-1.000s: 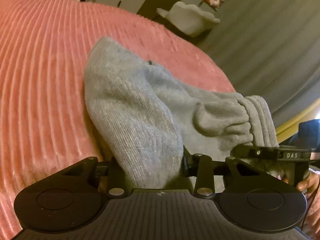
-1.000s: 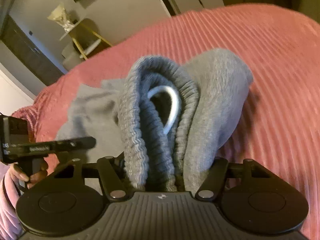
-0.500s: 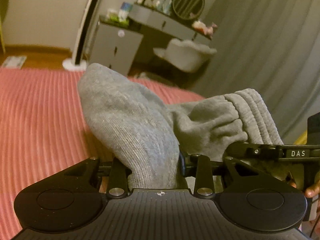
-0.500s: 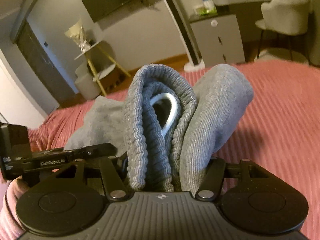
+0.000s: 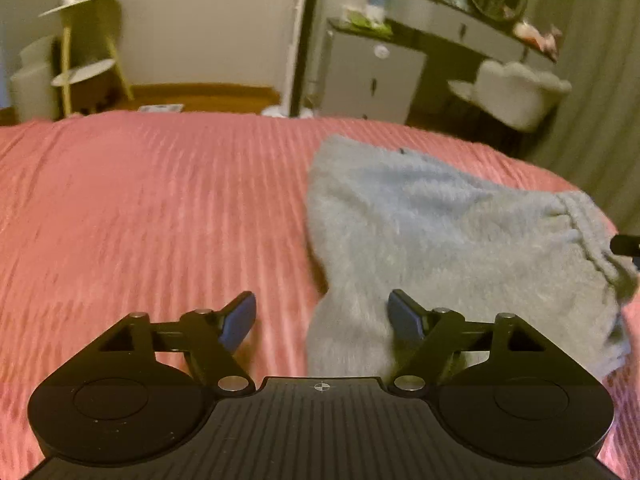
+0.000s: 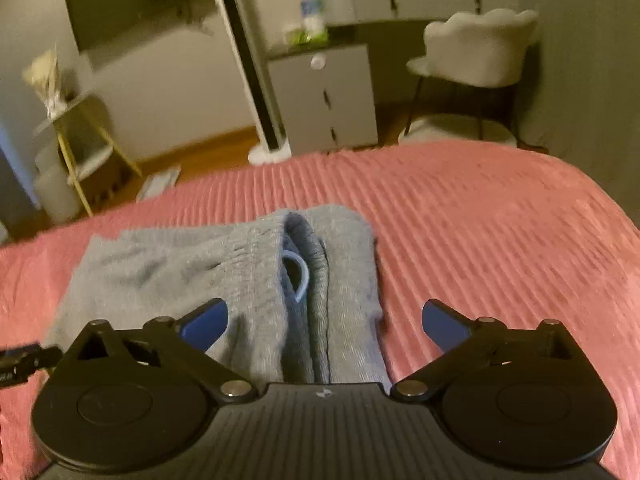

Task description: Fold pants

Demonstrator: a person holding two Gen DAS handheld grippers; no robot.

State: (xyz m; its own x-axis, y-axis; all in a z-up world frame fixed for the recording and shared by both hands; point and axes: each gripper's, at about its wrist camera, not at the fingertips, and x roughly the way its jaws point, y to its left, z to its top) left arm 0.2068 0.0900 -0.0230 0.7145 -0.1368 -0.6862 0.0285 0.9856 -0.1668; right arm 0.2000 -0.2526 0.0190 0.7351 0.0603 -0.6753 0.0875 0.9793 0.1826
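Observation:
Grey sweatpants (image 5: 448,240) lie folded in a bundle on the pink ribbed bedspread (image 5: 140,220). In the left wrist view my left gripper (image 5: 322,316) has its jaws opening wide; the near edge of the pants runs between the blue pads (image 5: 240,322) without being pressed. In the right wrist view the pants (image 6: 192,276) show their ribbed waistband and a white drawstring loop (image 6: 300,276). My right gripper (image 6: 324,322) is opening too, its pads well apart on either side of the bundle, not touching it.
Beyond the bed's far edge stand a grey drawer cabinet (image 6: 324,96), a white upholstered chair (image 6: 476,52), a tall white fan tower (image 6: 248,68) and a yellow-legged side shelf (image 5: 88,52). Grey curtains (image 5: 592,60) hang at the right. Pink bedspread (image 6: 500,216) stretches wide around the pants.
Both grippers let go of the pants and opened wide. The bundle, held up before, now lies flat on the bedspread, and both cameras have pulled back and tilted toward the room.

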